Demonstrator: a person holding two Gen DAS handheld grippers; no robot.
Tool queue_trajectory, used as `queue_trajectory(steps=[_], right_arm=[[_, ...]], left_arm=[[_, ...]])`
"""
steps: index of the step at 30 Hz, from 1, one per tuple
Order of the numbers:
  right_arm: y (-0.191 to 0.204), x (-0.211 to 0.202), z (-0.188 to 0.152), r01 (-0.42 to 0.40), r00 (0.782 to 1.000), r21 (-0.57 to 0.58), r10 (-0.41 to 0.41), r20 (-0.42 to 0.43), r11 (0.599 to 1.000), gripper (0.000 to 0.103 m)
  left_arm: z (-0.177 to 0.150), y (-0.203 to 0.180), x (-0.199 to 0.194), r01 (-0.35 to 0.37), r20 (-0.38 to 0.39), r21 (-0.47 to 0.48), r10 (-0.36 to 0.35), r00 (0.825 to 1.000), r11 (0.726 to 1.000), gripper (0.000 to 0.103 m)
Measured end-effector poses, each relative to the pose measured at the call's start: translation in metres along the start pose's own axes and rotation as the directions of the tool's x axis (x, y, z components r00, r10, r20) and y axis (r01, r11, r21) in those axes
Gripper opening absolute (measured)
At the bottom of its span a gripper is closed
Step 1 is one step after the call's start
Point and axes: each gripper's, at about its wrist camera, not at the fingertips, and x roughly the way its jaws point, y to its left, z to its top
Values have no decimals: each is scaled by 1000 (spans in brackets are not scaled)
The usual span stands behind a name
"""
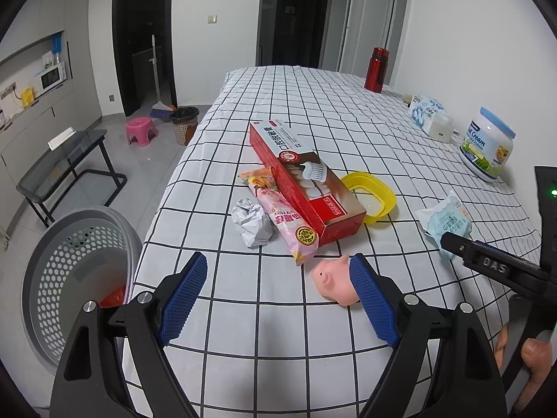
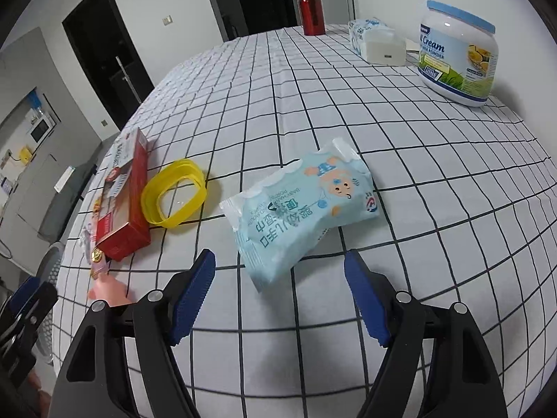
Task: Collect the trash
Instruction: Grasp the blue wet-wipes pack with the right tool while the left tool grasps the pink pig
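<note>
Both claws empty and spread wide over the white, black-gridded cloth surface (image 1: 313, 331). Left claw (image 1: 278, 296) hovering above the near edge, its right pad just beside a small pink rubber pig toy (image 1: 332, 284), nothing gripped. Right claw (image 2: 280, 296) gaping just short of a pale blue soft wipes packet (image 2: 303, 205), pads clear of it.

Judged barely begun: only something red (image 1: 113, 296) visible at the bottom of the grey perforated plastic basket (image 1: 69, 261), standing on the floor just off the near left corner. Left to collect, by the look of it: a crumpled ball of white paper (image 1: 252, 223), a pink snack wrapper (image 1: 289, 223), a long red cardboard toothpaste box (image 1: 303, 181), all bunched mid-surface, touching; perhaps the wipes packet too. Yellow oval plastic lid (image 1: 370, 191) just right of the box, trash or not unclear.

Left view alone: the basket's inside, the paper ball, the whole pile. Right view alone: the packet's printed face, unblocked, and its nearness to the right claw; basket there only a sliver at far left.
</note>
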Motion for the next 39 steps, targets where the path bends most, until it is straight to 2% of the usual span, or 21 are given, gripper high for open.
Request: queue_trajectory(steps=[10,23,29,34,39], right_arm=[[-7,11,1,79,997,-2,-79,-22,997,73],[-58,4,3,161,987,53,-160,-17,986,73],[-66,-9,6,90,996,55,-91,19,994,73],[-46,-18,10,4,999,-63,-2,37,998,73],[-27,-13,17,-75,997,-164,76,-2,984,73]], left_arm=[[-2,-1,-1,1,0,-3,-1,1000,1000,82],[-4,-6,1,5,-9,1,-5,1000,1000,82],[-6,-9,5,5,-19,3,-5,1000,1000,82],[-7,-9,4,-3,-20,5,3,1000,1000,82],[-7,-9,4,-9,-25,-8,9,1000,1000,82]])
